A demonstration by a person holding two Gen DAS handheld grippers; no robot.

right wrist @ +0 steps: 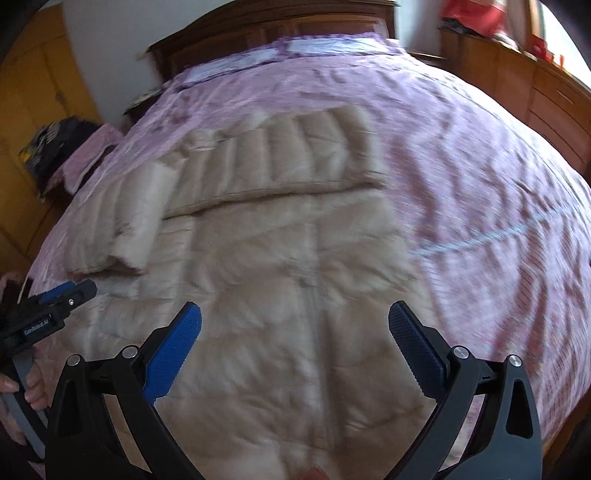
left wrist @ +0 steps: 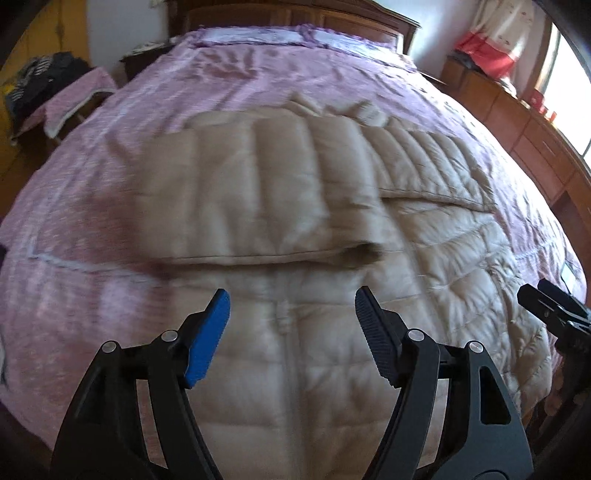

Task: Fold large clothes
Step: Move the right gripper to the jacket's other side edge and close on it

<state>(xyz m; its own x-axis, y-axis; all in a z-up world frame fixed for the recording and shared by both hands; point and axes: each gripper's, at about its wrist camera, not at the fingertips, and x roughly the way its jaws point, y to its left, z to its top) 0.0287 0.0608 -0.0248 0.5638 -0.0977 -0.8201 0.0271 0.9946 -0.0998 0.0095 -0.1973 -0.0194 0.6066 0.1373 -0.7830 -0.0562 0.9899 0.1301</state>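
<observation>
Two grippers hang over a beige quilted down coat [left wrist: 295,229] spread flat on the pink bedspread [left wrist: 92,206], both sleeves folded across its upper part. The left gripper [left wrist: 291,314] has its blue pads apart, nothing between them. The right gripper [right wrist: 295,325] likewise stands wide and empty above the coat's lower half.

Pink bedspread [left wrist: 92,221], wood headboard [left wrist: 295,14], cabinets [left wrist: 524,122] by window, clothes pile [left wrist: 44,77].

Beige quilted coat [left wrist: 295,229]; sleeves folded in
</observation>
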